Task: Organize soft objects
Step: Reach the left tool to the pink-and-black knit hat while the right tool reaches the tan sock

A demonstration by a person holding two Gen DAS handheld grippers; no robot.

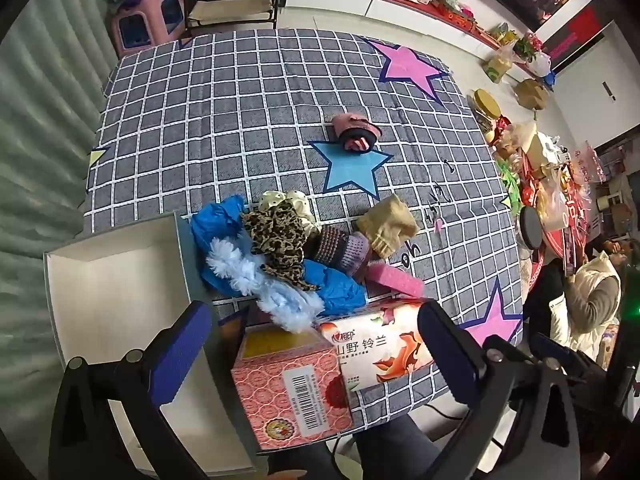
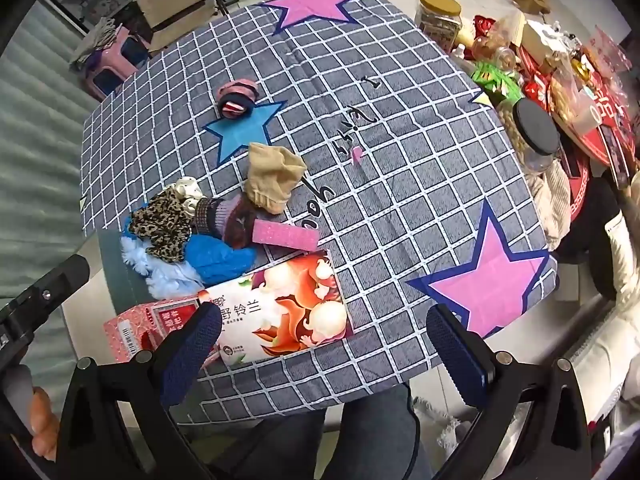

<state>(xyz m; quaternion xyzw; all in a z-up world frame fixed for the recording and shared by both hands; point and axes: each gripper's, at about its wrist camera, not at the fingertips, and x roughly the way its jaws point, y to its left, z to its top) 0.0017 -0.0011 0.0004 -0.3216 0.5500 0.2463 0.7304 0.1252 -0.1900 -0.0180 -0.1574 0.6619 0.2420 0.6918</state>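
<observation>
Left gripper (image 1: 316,344): jaws spread wide, nothing between the pads; it hangs over the near left edge of the tabletop, above the two tissue packs.
Right gripper (image 2: 324,344): jaws spread wide and empty, pointing down over the near edge of the tabletop, beside the floral pack.
Tabletop (image 1: 240,100): covered by a grey checked cloth with pink and blue stars.
Soft pile: heaped at the near left of the cloth, all pieces touching or overlapping.
Leopard-print cloth (image 1: 278,236): on top of the pile, draped over the blue pieces.
Blue crumpled cloth (image 1: 336,288): under and beside the leopard piece, showing on both its left and right.
Light blue fluffy piece (image 1: 256,276): along the near left of the pile, reaching toward the packs.
Cream dotted piece (image 1: 276,200): at the far side of the pile, partly hidden.
Purple knitted item (image 1: 340,246): right of the leopard piece, touching the tan one.
Tan knitted item (image 1: 386,224): right end of the pile, tilted.
Pink sponge block (image 1: 394,280): lying flat just near the knitted items.
Rolled pink and dark item (image 1: 356,134): alone, well apart from the pile, at the far tip of the blue star.
Floral tissue pack (image 1: 376,352): lying flat at the near edge.
Pink patterned tissue pack (image 1: 288,384): just left of it, touching, overhanging the edge.
White box (image 1: 116,288): open, at the left, beside the pile.
</observation>
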